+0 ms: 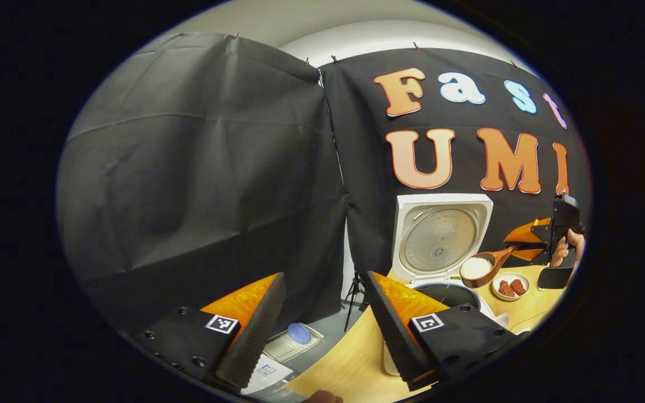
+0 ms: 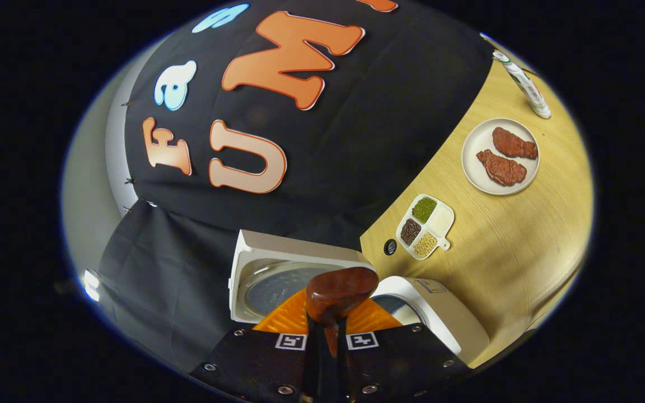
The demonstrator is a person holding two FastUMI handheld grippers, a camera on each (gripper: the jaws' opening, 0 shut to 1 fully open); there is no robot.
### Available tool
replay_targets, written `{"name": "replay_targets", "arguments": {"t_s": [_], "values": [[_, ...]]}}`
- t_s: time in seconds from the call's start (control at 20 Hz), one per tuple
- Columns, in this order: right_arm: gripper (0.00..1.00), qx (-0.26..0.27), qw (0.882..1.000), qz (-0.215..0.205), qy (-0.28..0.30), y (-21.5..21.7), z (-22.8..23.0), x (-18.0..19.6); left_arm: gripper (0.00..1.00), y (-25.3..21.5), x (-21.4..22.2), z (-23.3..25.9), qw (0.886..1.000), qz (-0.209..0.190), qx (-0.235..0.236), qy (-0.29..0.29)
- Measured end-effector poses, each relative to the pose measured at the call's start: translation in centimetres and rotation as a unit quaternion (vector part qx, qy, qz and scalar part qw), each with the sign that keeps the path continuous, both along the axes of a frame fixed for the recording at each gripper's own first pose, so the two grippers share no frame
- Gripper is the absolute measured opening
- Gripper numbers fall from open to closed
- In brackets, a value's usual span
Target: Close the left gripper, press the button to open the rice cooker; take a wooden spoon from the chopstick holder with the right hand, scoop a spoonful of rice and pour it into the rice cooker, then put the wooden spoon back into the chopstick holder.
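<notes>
**A:** What takes up the most space?

**B:** A pale wooden table (image 2: 515, 246) with a smooth, fine grain. At its back edge stands a white, boxy rice cooker (image 2: 440, 316) with rounded corners. Its square lid (image 1: 442, 235) stands open and upright, showing a round, dull metal inner plate. Below it, the dark round mouth of the pot (image 1: 450, 293) faces up.

**A:** Where is the spoon?

**B:** In the left gripper view, a brown wooden spoon (image 1: 484, 267) hangs in the air just in front of the open lid, above and slightly to the side of the pot's mouth. Its long axis runs roughly level. The handle points back to the right gripper (image 1: 529, 242). The round bowl points toward the cooker, faces up, and carries a heap of white rice (image 1: 475, 267).

**A:** How is it held?

**B:** The right gripper's fingers are pinched together on the handle. In the right gripper view, the glossy, dark underside of the spoon's bowl (image 2: 340, 291) sticks out past them, over the cooker. A hand (image 1: 569, 247) grips that tool.

**A:** And the left gripper?

**B:** The left gripper (image 1: 322, 313) has its jaws spread wide with nothing between them. Its ridged foam pads (image 1: 256, 330) face each other across the table's near edge.

**A:** Anything smaller?

**B:** A round white plate (image 2: 500, 157) holds two reddish-brown slabs of meat. A small white four-part dish (image 2: 425, 226) holds green, dark brown and yellowish grains, with one section bare.
</notes>
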State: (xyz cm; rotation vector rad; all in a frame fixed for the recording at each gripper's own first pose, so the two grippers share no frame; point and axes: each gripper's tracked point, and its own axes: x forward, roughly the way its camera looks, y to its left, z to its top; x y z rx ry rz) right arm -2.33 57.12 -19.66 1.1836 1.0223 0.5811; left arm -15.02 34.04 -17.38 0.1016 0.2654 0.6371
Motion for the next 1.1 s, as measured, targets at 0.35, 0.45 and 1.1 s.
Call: {"name": "replay_targets", "arguments": {"t_s": [0.35, 0.45, 1.1], "values": [[0.11, -0.102, 0.987, 0.019, -0.12, 1.6, 0.9, 0.6, 0.94, 0.9, 0.5, -0.3, 1.0, -0.01, -0.003, 0.005], [0.11, -0.115, 0.983, 0.023, -0.138, 1.9, 1.1, 0.5, 0.96, 1.2, 0.6, -0.2, 1.0, -0.013, -0.005, 0.006], [0.12, -0.215, 0.915, 0.05, -0.338, 2.7, 5.0, 0.2, 0.97, 2.1, 1.4, -1.9, 0.999, -0.032, -0.015, 0.017]]}}
